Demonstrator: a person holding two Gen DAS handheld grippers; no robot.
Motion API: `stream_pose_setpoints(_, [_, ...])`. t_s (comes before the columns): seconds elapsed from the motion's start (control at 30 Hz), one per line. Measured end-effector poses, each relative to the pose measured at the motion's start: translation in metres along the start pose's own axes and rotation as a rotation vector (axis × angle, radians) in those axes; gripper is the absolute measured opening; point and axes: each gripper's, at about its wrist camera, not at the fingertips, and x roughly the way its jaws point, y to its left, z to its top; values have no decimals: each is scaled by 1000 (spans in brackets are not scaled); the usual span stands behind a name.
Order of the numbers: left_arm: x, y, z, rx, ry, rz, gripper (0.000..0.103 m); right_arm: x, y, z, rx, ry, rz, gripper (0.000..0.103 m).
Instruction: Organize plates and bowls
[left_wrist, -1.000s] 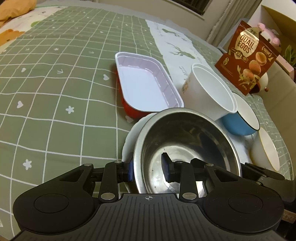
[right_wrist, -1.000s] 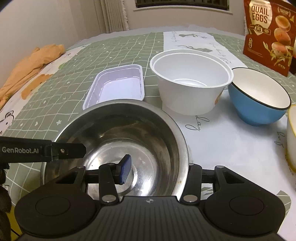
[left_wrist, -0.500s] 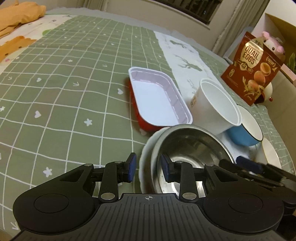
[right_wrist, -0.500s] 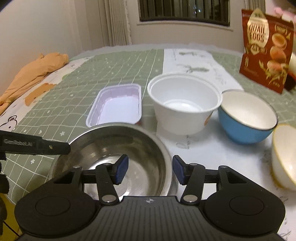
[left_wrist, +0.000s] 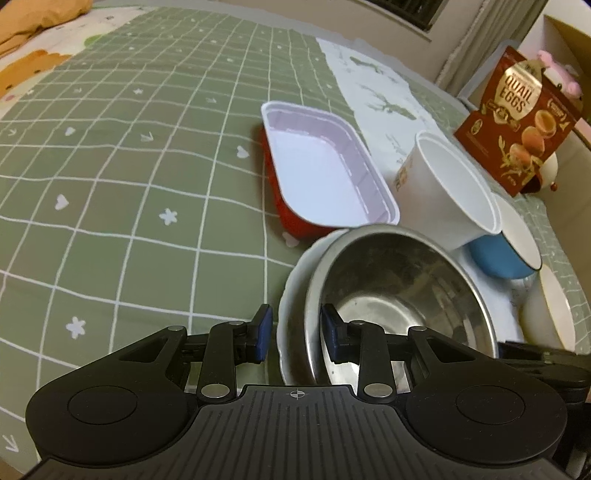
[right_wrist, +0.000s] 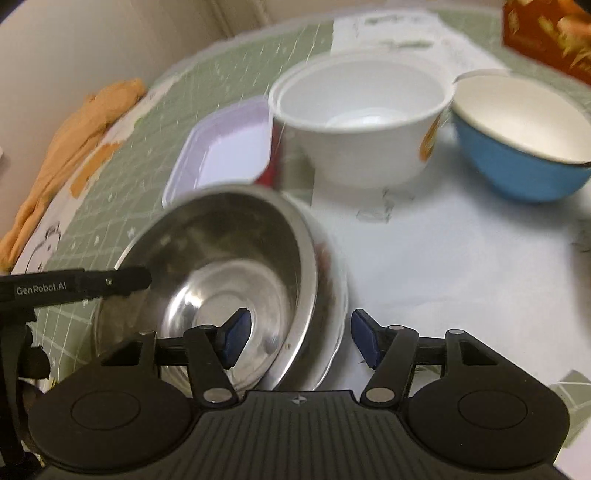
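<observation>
Currently: steel bowl on white plate. Left gripper spread, astride both rims, no contact. Right gripper just widened, released, astride bowl rim.

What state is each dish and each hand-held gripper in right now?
Steel bowl: upright, empty, sitting on the white plate.
White plate: flat under the steel bowl.
Rectangular tray: upright, empty.
White cup bowl: upright, empty.
Blue bowl: upright, empty.
Left hand-held gripper: open, straddling both rims.
Right hand-held gripper: open, jaws just widened, straddling both rims.
</observation>
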Motion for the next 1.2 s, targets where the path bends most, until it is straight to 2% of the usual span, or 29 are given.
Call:
stream_pose_setpoints(0.07, [5,-5,0,5,12,4,37,0,1,1,-23,2,29,60])
stream_pose_setpoints(0.13, [11,-11,0,14,23,45,37,-1,-1,1,-37,10,77,60])
stream_pose_setpoints(0.3, [13,-21,4,-19,23,95,39,-5,-9,-8,-67,-38,127,59])
stream_pose_setpoints(0.43, [19,-33,4,-25,37,108,42,-10,-17,-6,-62,-25,142,57])
stream_pose_setpoints(0.53, [26,-47,4,-9,48,89,42,-16,-28,-5,-43,-39,128,57])
stream_pose_setpoints(0.7, [38,-71,3,25,57,54,42,-24,-48,-7,-2,-80,52,57])
stream_pose_setpoints(0.9, [46,-84,5,43,36,103,42,-23,-55,-6,13,-93,23,58])
stream_pose_setpoints(1.2, [45,-87,3,72,39,101,42,-19,-50,-5,-18,-93,-3,61])
